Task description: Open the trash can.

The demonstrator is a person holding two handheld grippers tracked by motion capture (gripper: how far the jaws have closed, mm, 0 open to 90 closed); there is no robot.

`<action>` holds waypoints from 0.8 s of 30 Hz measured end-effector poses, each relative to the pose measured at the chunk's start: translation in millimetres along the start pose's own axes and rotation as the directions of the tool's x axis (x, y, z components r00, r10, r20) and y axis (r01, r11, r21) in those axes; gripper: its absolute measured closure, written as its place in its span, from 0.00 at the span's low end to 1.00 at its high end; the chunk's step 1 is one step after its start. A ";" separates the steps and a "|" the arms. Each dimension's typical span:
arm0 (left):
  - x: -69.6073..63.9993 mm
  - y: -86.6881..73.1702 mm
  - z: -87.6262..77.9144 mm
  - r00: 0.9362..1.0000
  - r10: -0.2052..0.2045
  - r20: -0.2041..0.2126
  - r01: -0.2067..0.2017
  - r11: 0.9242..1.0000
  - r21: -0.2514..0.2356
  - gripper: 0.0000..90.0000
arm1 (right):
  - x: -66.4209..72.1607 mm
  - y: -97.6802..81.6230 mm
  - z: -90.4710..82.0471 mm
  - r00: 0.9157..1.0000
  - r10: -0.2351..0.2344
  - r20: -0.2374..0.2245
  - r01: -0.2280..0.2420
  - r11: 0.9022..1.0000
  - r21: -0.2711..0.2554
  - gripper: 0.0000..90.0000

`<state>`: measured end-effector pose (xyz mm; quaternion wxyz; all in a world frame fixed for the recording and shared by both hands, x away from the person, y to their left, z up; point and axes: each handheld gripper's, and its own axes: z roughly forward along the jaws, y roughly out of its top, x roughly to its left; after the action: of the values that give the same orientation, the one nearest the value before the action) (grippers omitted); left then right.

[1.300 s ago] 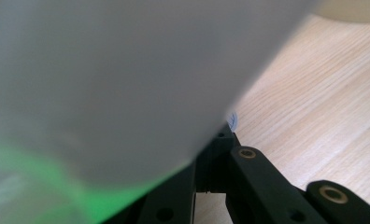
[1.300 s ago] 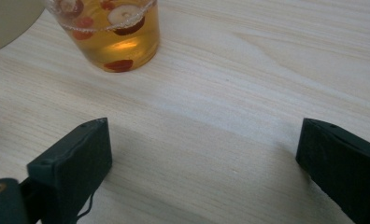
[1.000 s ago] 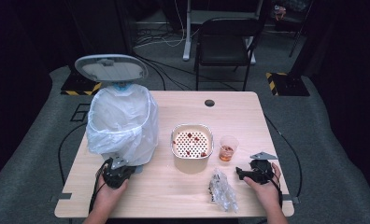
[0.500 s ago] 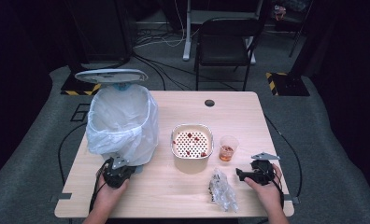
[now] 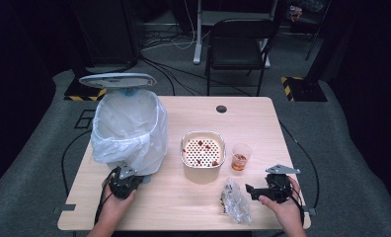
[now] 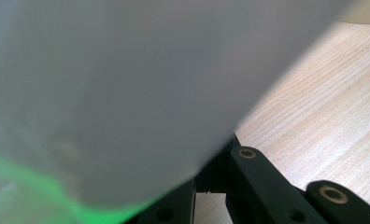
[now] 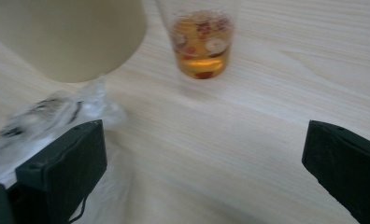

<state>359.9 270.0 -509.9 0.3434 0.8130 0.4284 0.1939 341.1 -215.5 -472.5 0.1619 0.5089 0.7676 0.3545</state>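
Right gripper (image 5: 249, 190) lets go of crumpled wrapper (image 5: 234, 201), bin (image 5: 129, 129) not yet fed

Its jaws have just been opening, nothing between them; the wrapper lies near the desk's front edge (cup (image 7: 202, 41) beyond). Left gripper (image 5: 126, 181), clenched, sits against the bin's bag.

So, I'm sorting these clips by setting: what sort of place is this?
Probably a recording lab or studio: a lone wooden table walled by black curtains, cables trailing over grey carpet, a folding chair behind.
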 end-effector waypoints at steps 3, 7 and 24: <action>-0.1 0.0 0.2 1.000 -0.010 -0.004 0.010 1.000 -0.001 1.00 | 4.5 -1.1 -6.8 1.000 0.003 -0.014 -0.003 1.000 -0.014 0.00; 0.0 0.1 0.1 1.000 -0.007 -0.005 0.007 1.000 0.001 1.00 | 13.0 -2.5 -15.8 0.999 -0.007 -0.054 0.005 0.999 -0.046 0.02; -1.3 1.0 0.4 1.000 -0.019 -0.004 0.019 1.000 0.003 1.00 | 65.7 -1.7 -1.8 0.976 -0.145 -0.162 0.144 0.989 -0.015 0.01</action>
<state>360.0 268.4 -509.5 0.3432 0.8090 0.4372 0.1916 310.7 -157.8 -465.1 0.1247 0.4209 0.8126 0.3834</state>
